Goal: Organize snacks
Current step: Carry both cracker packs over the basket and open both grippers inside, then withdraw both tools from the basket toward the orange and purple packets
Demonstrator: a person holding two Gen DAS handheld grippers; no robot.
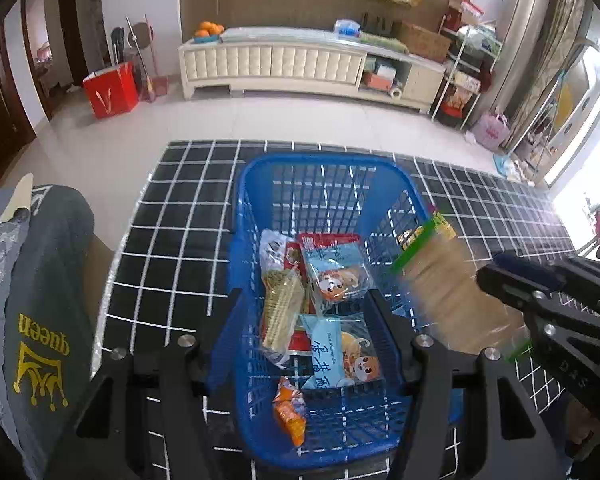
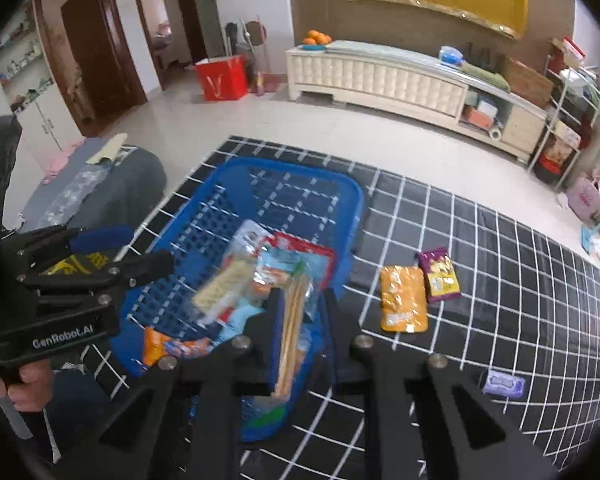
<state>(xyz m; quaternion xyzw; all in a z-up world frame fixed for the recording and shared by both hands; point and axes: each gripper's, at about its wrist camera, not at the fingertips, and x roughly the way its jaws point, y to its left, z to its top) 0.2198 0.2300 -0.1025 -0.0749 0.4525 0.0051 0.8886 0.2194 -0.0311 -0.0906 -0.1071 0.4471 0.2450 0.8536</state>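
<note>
A blue plastic basket stands on the black grid-patterned table and holds several snack packs, among them two blue squirrel packs, a wafer pack and an orange pack. My left gripper hovers open over the basket's near end with nothing gripped. My right gripper is shut on a long beige cracker pack with green ends, held over the basket's right side. Outside the basket lie an orange pack, a purple pack and a small lilac pack.
A grey cloth printed "queen" covers a seat beside the table's left edge. A hand holds the left gripper's handle. Across the tiled floor stand a long white cabinet and a red bag.
</note>
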